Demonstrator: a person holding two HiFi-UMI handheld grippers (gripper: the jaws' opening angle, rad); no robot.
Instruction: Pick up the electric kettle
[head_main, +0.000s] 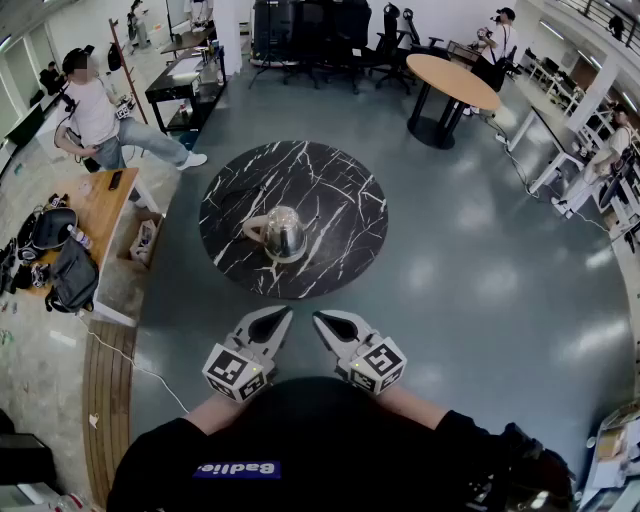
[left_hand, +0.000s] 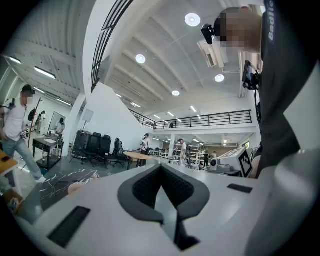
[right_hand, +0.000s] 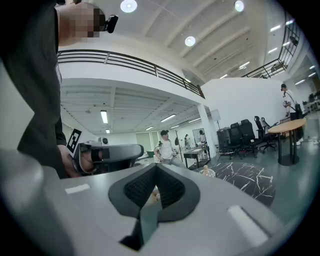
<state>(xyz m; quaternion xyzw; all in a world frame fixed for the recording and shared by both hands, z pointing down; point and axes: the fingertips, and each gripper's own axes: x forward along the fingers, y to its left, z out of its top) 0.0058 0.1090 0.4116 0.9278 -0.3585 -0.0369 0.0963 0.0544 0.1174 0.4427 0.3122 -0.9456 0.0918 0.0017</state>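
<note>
The steel electric kettle on the round marble desk looks rigid, slick and weighty, best taken by its beige handle; left tongs and right tongs hang clenched, empty, well short of it.

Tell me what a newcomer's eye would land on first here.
The shiny steel kettle stands out first, sitting near the middle of a round black marble table on the grey floor. Next come the left gripper and the right gripper, both shut and empty. They are held side by side at the bottom of the head view, short of the table's near edge.
</note>
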